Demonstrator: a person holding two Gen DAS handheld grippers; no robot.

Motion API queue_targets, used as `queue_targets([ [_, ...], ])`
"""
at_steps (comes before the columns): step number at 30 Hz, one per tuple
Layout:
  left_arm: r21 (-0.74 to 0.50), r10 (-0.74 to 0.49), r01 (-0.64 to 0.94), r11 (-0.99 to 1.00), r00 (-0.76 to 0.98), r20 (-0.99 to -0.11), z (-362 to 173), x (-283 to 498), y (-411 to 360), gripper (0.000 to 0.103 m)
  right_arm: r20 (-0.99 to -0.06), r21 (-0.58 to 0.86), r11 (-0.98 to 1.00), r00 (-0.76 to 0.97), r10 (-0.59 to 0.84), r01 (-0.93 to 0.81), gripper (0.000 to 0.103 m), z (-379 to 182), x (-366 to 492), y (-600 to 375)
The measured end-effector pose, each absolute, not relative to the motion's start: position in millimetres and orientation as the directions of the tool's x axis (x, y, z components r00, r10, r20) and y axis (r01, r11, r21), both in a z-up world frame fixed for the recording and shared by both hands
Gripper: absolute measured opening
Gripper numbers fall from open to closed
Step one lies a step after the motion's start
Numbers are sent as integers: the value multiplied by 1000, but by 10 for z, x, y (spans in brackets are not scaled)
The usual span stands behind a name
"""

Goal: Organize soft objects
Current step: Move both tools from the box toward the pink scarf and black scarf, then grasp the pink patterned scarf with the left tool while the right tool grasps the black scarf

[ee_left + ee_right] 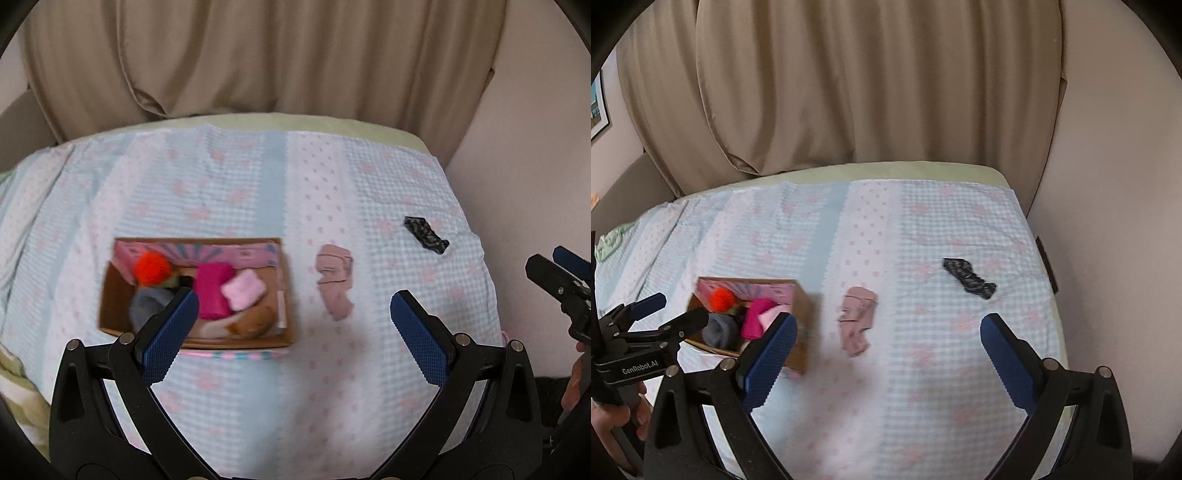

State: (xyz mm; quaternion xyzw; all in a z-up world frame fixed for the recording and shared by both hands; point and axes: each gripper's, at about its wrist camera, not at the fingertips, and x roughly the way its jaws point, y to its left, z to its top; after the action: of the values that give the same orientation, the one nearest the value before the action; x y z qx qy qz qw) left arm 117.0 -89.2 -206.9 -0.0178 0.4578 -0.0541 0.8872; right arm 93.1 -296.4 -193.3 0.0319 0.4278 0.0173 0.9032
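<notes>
A cardboard box point(286, 273) point(803, 306) sits on the bed and holds several soft items: an orange pompom point(151, 268), a magenta roll point(212, 290), a pale pink roll point(243, 288), a grey-blue piece and a brown one. A dusty pink sock point(335, 286) point(857, 320) lies flat just right of the box. A black patterned sock point(425, 234) point(968, 278) lies farther right. My left gripper point(294, 315) point(670, 310) is open and empty, above the box's right side. My right gripper point(888, 338) point(554, 260) is open and empty, above the blanket near the pink sock.
A light blue and pink checked blanket point(258, 177) covers the bed. Beige curtains point(849, 92) hang behind it. A wall point(1108, 184) runs along the bed's right edge. A green cloth point(609, 240) lies at the far left.
</notes>
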Motion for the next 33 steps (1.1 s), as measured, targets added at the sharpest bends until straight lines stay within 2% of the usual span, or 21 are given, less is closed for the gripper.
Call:
queue_targets([
  [11, -86, -95, 41, 995, 536, -839, -2936, 1593, -1805, 103, -763, 45, 997, 642, 70, -56, 99, -2539, 1455, -3768],
  [19, -5, -21, 33, 999, 508, -861, -3723, 1960, -2268, 103, -762, 26, 995, 642, 81, -94, 99, -3183, 1927, -4114],
  [28, 78, 68, 2, 997, 471, -880, -4433, 2384, -2321, 102, -797, 27, 992, 597, 94, -120, 99, -3955, 2494, -4354],
  [33, 92, 75, 18, 996, 441, -894, -4768, 2552, -2263, 95, -814, -1, 988, 574, 89, -155, 98, -4342, 2772, -4361],
])
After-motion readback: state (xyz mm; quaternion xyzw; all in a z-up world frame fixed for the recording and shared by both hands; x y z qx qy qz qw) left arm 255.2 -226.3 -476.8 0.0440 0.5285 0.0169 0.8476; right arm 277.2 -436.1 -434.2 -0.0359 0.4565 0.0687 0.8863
